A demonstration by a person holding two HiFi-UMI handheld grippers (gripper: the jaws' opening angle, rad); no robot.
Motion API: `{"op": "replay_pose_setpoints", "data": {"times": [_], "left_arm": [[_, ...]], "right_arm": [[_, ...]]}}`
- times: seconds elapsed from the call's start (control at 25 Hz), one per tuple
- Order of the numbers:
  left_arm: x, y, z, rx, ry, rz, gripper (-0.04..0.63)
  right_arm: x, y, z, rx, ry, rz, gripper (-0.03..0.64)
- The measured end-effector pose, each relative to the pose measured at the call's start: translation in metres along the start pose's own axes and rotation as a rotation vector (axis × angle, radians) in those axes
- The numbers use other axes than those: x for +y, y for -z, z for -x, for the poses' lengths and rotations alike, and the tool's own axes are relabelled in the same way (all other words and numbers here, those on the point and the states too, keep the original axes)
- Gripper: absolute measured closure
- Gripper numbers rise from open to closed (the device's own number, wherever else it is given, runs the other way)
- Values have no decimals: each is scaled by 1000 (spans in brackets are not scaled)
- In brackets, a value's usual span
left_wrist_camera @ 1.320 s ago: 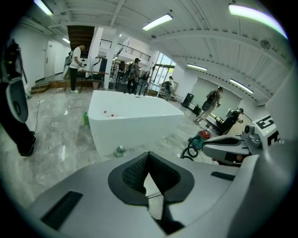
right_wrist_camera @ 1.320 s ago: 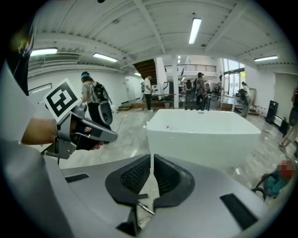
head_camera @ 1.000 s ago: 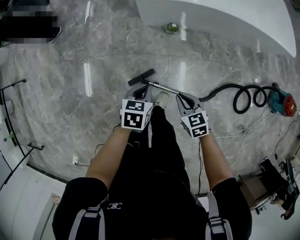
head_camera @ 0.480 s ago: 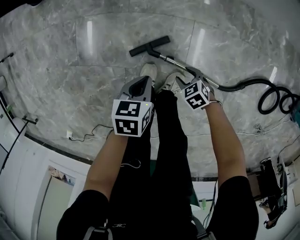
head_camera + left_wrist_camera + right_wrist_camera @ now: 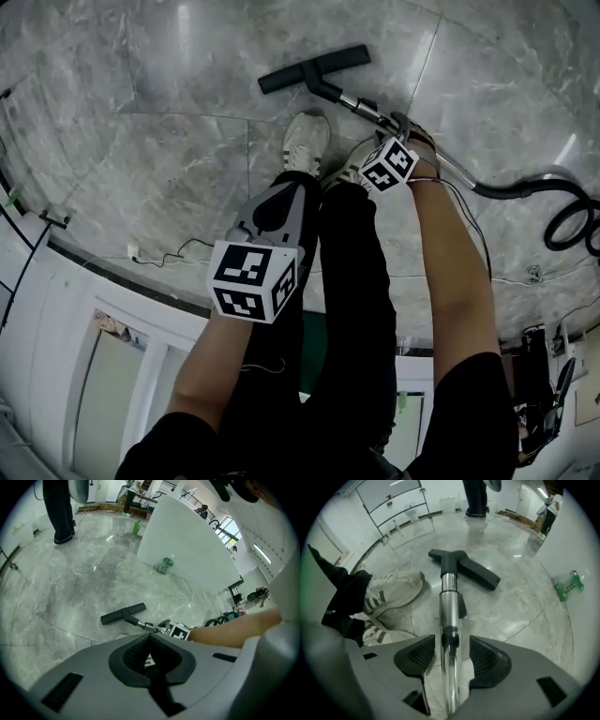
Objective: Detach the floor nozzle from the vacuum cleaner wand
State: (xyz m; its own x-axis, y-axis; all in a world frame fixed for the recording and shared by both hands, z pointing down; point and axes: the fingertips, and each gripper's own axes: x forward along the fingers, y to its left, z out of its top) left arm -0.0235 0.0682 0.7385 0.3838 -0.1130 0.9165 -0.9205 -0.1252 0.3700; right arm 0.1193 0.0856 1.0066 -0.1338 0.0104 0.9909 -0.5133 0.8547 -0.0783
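Nozzle: the black T-shaped plastic floor nozzle (image 5: 314,68) is laid flat on the grey marble-patterned floor (image 5: 141,112), just ahead of the white trainers (image 5: 306,141), and is not yet detached.
Wand: the chrome metal tube of the wand (image 5: 361,105) is seated in the nozzle neck. From there it runs back toward the person's right side, where it is continued by a black corrugated hose (image 5: 525,190).
Right gripper: the right gripper (image 5: 401,131) is pointed straight down over the wand, close behind the nozzle joint. Its jaws have just been opening and are spread wide. The tube (image 5: 449,606) is straddled between them, with both ribbed pads (image 5: 487,660) clear of the metal, so nothing is gripped.
Reason for the spread: the wide opening is judged to be what admits the round tube before any clamping.
Left gripper: the left gripper (image 5: 291,192) is held above the dark trouser leg, well apart from the wand. Its jaws (image 5: 149,641) are pressed together with nothing between them.
Reason for the left posture: this gripper is judged to be kept in reserve for the nozzle side, once the tube is secured.
Step in hand: approach and alignment are judged complete on the right, while the grip itself is outstanding.
Next requirement: a firm closure across the tube is called for, so that the nozzle can be pulled away along the wand's axis.
Risk: the polished tube is smooth and round, so slipping or rolling within the pads is to be expected under a light grip.
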Motion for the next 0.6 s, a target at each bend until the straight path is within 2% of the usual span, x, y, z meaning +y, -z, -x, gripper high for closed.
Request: {"op": "replay_pose_setpoints", "data": {"times": [0.2, 0.24, 0.28, 0.4, 0.48, 0.56, 0.6], "left_arm": [[11, 3, 8, 15, -18, -9, 589], [14, -2, 9, 7, -25, -8, 589], [16, -7, 8, -4, -30, -7, 589], [19, -22, 7, -36, -7, 39, 582], [18, -32, 6, -71, 21, 112, 524], [16, -43, 5, -121, 46, 211, 384], [15, -49, 4, -138, 62, 261, 351]], "right_arm": [[4, 21, -30, 84, -21, 43, 380], [5, 25, -32, 98, -25, 58, 423], [4, 27, -32, 105, -35, 63, 430], [8, 25, -13, 88, -86, 66, 430], [10, 18, 8, 46, -104, 71, 430], [8, 11, 33, -2, -102, 66, 430], [5, 7, 46, -26, -96, 61, 430]]}}
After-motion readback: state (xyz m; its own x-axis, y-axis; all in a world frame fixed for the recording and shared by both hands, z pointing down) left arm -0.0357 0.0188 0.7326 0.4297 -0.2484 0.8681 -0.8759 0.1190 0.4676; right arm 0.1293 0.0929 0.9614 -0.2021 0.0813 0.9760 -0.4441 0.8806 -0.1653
